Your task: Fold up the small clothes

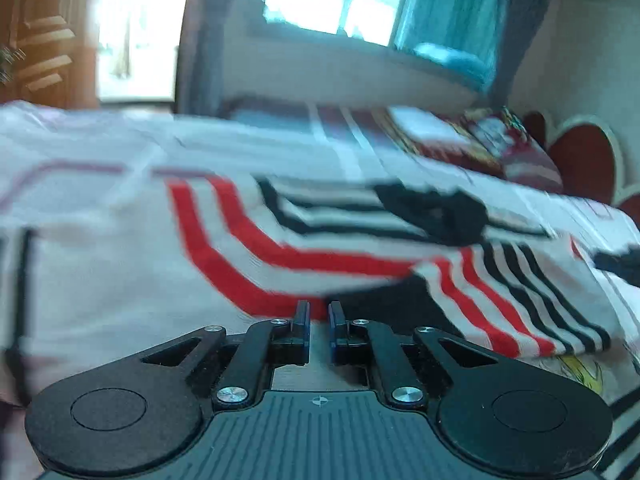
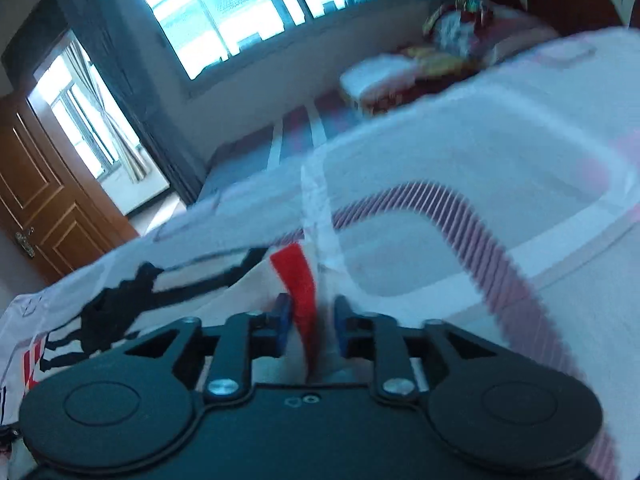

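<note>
Both of my jaws are pulled in close. My right gripper (image 2: 309, 322) is pinching a red edge of the striped shirt (image 2: 296, 276); the cloth runs right down between the two blue pads. My left gripper (image 1: 319, 322) has its jaws nearly together at the shirt's hem, but the picture is smeared, so I cannot tell if cloth is really caught there or only lying in front.

Out past my left jaws, the striped shirt (image 1: 280, 248) spreads over the bed sheet (image 1: 80, 152), with red stripes, black stripes and a black picture on it. Past my right jaws, the sheet (image 2: 460, 168) rises up pale and wide. Farther off are a pillow (image 1: 516, 144), a window (image 2: 224, 12) and a brown door (image 2: 44, 200).

I think I am in the middle of a fold, with one side of the shirt gripped. Next I should carry that side over the rest of the shirt, keep both grippers level, lay the edges even, and only then let go.
</note>
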The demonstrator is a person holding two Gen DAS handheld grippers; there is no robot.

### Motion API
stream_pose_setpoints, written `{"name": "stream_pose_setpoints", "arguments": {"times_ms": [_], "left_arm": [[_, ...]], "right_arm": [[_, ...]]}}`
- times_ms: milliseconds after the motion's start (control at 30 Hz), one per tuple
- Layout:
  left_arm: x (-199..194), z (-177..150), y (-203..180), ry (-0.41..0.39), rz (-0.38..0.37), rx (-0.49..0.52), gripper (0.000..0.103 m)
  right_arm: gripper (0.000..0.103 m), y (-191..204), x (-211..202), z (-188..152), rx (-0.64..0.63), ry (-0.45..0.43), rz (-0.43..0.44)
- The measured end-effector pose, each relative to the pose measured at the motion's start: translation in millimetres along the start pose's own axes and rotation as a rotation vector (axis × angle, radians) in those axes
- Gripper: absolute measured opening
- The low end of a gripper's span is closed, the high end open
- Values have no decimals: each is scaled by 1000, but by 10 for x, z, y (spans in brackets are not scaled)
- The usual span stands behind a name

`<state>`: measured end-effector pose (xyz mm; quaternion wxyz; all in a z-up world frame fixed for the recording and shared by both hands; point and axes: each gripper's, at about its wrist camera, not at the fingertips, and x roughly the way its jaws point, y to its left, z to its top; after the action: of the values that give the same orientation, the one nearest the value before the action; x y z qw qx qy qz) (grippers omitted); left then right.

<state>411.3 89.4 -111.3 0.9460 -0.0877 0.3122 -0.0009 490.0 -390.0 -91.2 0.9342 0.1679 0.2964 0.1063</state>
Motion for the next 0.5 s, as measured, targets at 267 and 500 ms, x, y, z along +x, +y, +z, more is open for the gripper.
{"name": "stream_pose_setpoints", "arguments": {"times_ms": [267,500], "left_arm": [[151,-81,-762,-14,-84,222,94],[60,-54,-982,-55,-88,219,75]], "right_arm": [[15,573,-605,-627,-298,63,84],[18,755,-680,-687,-405,30,61]]}}
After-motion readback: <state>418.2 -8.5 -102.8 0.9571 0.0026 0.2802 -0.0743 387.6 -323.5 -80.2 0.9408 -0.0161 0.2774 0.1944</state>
